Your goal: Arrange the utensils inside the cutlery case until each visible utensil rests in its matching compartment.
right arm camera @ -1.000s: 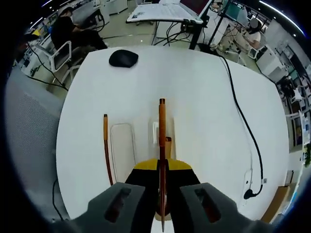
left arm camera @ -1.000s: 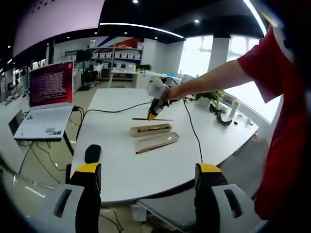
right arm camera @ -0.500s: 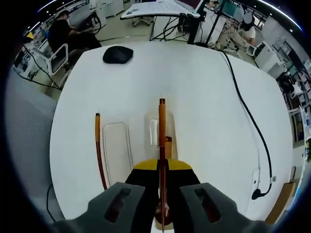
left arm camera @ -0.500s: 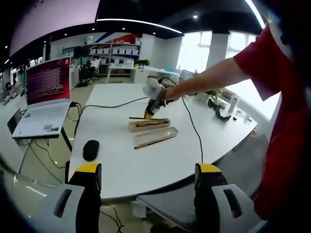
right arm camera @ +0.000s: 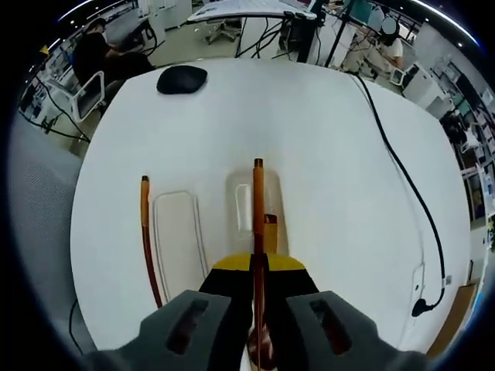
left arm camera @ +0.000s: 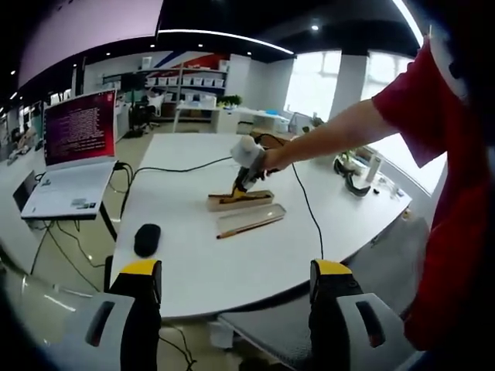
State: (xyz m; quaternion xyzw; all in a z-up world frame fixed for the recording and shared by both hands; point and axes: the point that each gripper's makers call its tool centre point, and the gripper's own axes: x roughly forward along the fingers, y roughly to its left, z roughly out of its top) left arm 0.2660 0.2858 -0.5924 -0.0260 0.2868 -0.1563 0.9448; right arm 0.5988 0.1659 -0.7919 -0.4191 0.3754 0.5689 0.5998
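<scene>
Right gripper [right arm camera: 257,267] is clamped on a slim, copper-coloured utensil [right arm camera: 257,209], its handle lying straight along the open case [right arm camera: 255,202] on the white table [right arm camera: 325,139]. A matching utensil [right arm camera: 146,232] lies beside the lid [right arm camera: 178,236]. Left gripper [left arm camera: 232,286] stands wide apart, empty.

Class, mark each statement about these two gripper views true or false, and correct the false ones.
1. The right gripper is shut on a long brown wooden chopstick. True.
2. The left gripper holds a spoon. False: its jaws stand apart with nothing between them.
3. A second brown chopstick lies on the white table beside the clear case lid. True.
4. The black computer mouse sits inside the cutlery case. False: it lies on the table, apart from it.
</scene>
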